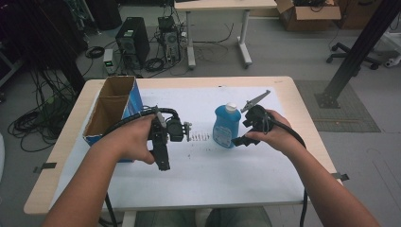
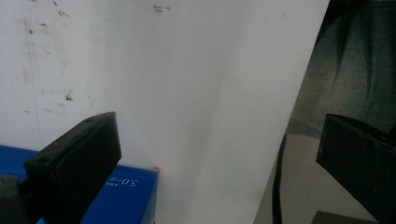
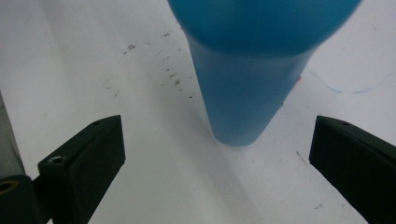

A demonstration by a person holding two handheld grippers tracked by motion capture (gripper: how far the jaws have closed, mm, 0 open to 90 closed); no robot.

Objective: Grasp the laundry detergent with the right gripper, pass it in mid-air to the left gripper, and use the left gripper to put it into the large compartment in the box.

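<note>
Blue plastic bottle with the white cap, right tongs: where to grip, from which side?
Probably across the blue plastic bottle's wide lower body, coming level from its right, where the right tongs sit open beside it. It stands upright on the white table cover; the body tapers downward in the right gripper view, so grip mid-height.

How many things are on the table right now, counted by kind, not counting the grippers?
Blue bottle with a white cap, standing upright: 1
Open cardboard box with blue sides: 1
White sheet covering the tabletop: 1
Total: 3
</note>
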